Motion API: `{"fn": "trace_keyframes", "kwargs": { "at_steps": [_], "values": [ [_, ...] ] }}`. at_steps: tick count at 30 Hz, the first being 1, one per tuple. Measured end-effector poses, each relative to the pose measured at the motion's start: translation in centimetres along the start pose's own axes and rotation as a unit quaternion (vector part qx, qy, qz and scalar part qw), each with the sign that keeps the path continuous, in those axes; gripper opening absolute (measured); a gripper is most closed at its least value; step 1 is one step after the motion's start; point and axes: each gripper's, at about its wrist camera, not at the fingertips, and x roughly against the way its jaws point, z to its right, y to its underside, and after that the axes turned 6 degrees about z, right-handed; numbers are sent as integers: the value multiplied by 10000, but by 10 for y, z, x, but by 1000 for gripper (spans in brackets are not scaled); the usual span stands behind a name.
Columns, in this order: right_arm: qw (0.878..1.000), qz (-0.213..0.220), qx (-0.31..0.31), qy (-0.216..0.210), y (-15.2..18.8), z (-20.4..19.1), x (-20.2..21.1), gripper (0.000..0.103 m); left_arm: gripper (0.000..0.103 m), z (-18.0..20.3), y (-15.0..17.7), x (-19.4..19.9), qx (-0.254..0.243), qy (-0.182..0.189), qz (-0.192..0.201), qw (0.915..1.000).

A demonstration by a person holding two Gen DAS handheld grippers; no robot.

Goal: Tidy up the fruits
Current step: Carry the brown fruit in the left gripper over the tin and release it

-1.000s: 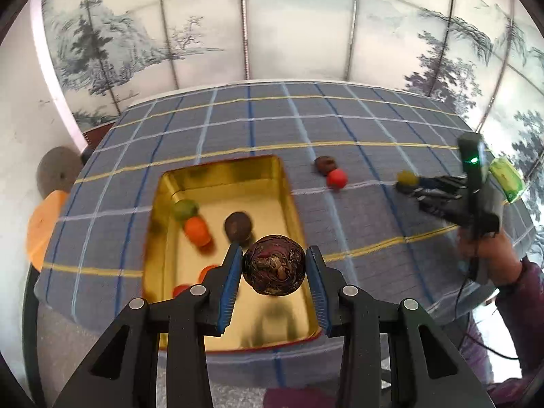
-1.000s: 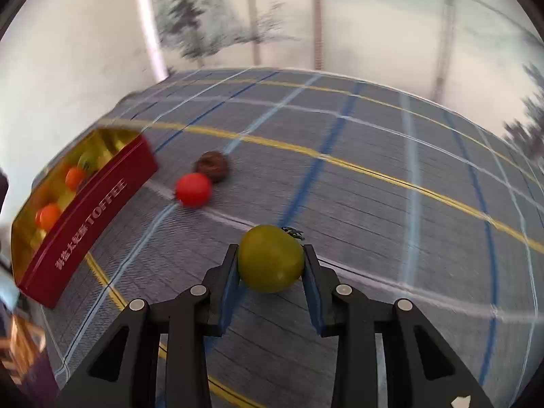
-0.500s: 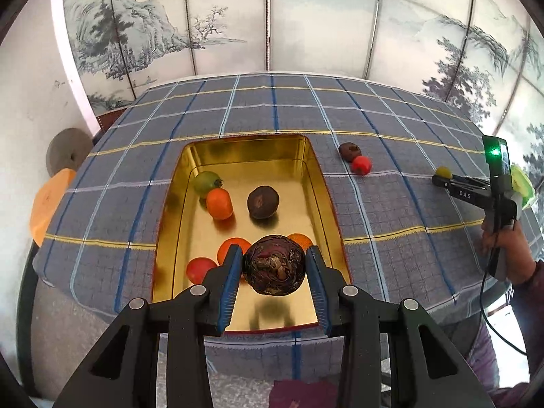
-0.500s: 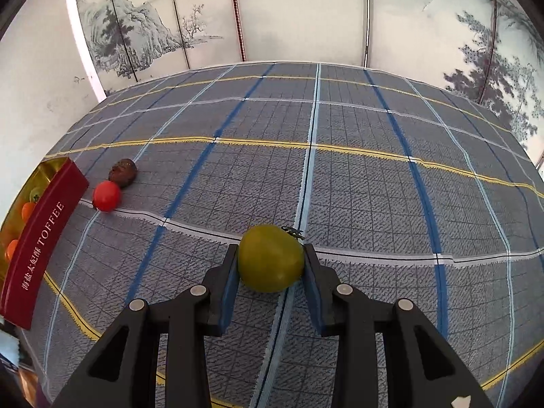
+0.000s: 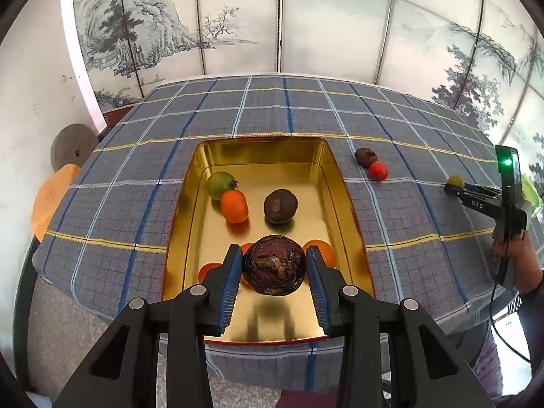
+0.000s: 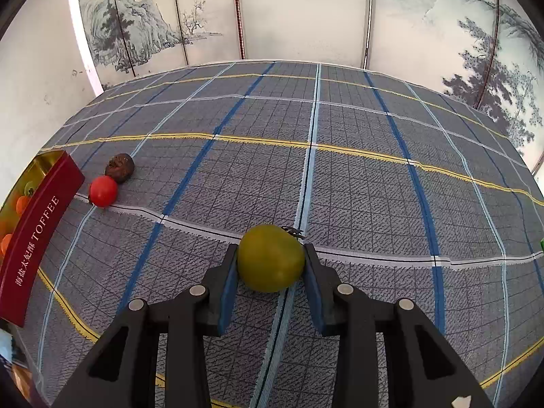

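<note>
My left tool (image 5: 274, 265) still clamps the dark fruit (image 5: 274, 264), now further back over the gold tin's (image 5: 346, 204) near end; my right tool (image 6: 270, 263) stays closed on the green tomato (image 6: 270, 262), above the counter (image 6: 340, 183)

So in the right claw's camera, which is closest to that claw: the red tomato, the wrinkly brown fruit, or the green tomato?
1. Green tomato: held right between the right claw's fingers.
2. Red tomato: on the checked cloth, far off to the left.
3. Wrinkly brown fruit: touching the red tomato, just behind it, beside the red toffee tin.
</note>
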Motion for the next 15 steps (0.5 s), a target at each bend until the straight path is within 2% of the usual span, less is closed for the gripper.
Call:
{"fn": "trace_keyframes", "kwargs": {
  "at_steps": [15],
  "values": [
    [10000,-2,-3,-3,0,0,0,34,40,9,-13,-19,-102,-52,77,9999]
  ]
}}
